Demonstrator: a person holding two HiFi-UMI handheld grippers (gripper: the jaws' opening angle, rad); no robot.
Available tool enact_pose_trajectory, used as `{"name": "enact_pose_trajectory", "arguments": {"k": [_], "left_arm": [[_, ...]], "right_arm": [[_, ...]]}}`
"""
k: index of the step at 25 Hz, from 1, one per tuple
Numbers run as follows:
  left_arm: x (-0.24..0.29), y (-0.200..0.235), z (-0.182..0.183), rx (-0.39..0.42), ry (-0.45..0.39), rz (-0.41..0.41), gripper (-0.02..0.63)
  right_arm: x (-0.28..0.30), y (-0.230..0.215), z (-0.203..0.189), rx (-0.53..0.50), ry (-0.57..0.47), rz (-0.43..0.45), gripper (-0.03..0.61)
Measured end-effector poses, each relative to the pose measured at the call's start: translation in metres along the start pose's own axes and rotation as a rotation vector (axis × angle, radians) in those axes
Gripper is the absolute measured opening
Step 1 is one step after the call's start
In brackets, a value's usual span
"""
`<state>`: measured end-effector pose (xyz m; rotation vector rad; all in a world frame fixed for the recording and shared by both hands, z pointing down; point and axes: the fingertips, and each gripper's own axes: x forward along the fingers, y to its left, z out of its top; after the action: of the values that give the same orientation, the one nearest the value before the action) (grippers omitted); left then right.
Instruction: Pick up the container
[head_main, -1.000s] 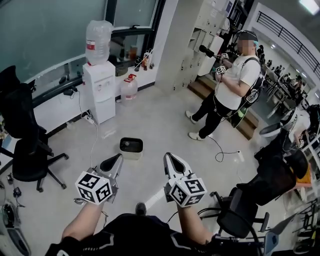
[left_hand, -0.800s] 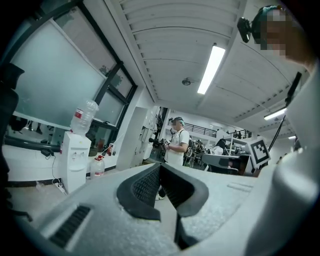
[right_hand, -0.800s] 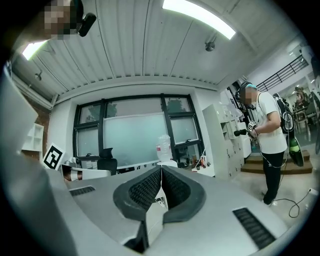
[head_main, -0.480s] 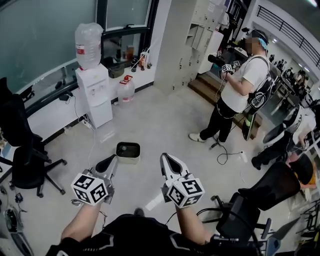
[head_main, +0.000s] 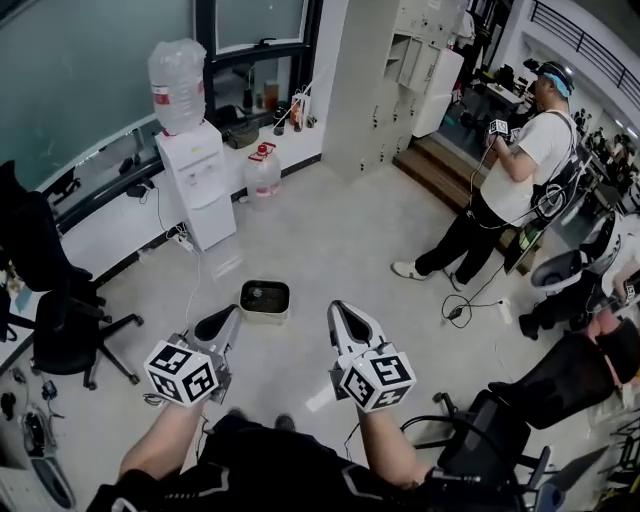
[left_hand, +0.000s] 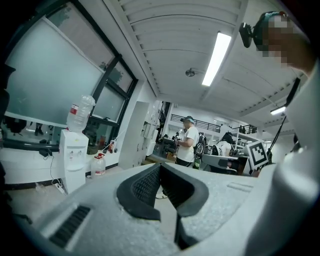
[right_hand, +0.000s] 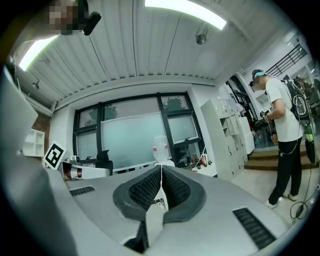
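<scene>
The container (head_main: 264, 299) is a low rectangular tub with a cream rim and a dark inside, standing on the floor ahead of me in the head view. My left gripper (head_main: 222, 322) hovers just short of it and a little to its left, jaws shut and empty. My right gripper (head_main: 343, 321) is held level to the container's right, also shut with nothing in it. Neither gripper view shows the container; the left gripper (left_hand: 161, 175) and the right gripper (right_hand: 161, 186) each look out across the room with their pads together.
A white water dispenser (head_main: 198, 180) with a bottle on top stands by the window wall, a spare water jug (head_main: 263, 172) beside it. Black office chairs (head_main: 60, 300) sit at the left and at the right (head_main: 500, 440). A person (head_main: 510, 190) with grippers stands at the right, cables on the floor.
The view has shifted: the container now lies closer to my left gripper's tip. The standing person has moved to the right and farther off. Both grippers stay shut.
</scene>
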<state>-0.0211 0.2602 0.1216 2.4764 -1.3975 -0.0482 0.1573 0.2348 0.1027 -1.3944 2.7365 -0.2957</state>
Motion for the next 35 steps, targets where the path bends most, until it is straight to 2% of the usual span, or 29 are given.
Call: {"name": "enact_pose_trajectory", "arguments": {"k": [9,18,28,35], "left_arm": [[0.043,0.033,0.004,-0.018,0.010,-0.034,0.009],[0.090,0.098,0.021,-0.040,-0.005,-0.070,0.009],[0.153,0.165,0.035,-0.040,0.024,-0.117,0.009],[0.180,0.206,0.035,-0.027,0.048,-0.125,0.009]], "right_arm": [[0.043,-0.028,-0.004,0.012,0.019,-0.047,0.009],[0.109,-0.050,0.002,-0.006,0.020,-0.108,0.009],[0.187,-0.082,-0.006,0.003,0.047,-0.174,0.009],[0.234,-0.090,-0.014,0.004,0.065,-0.188,0.009]]}}
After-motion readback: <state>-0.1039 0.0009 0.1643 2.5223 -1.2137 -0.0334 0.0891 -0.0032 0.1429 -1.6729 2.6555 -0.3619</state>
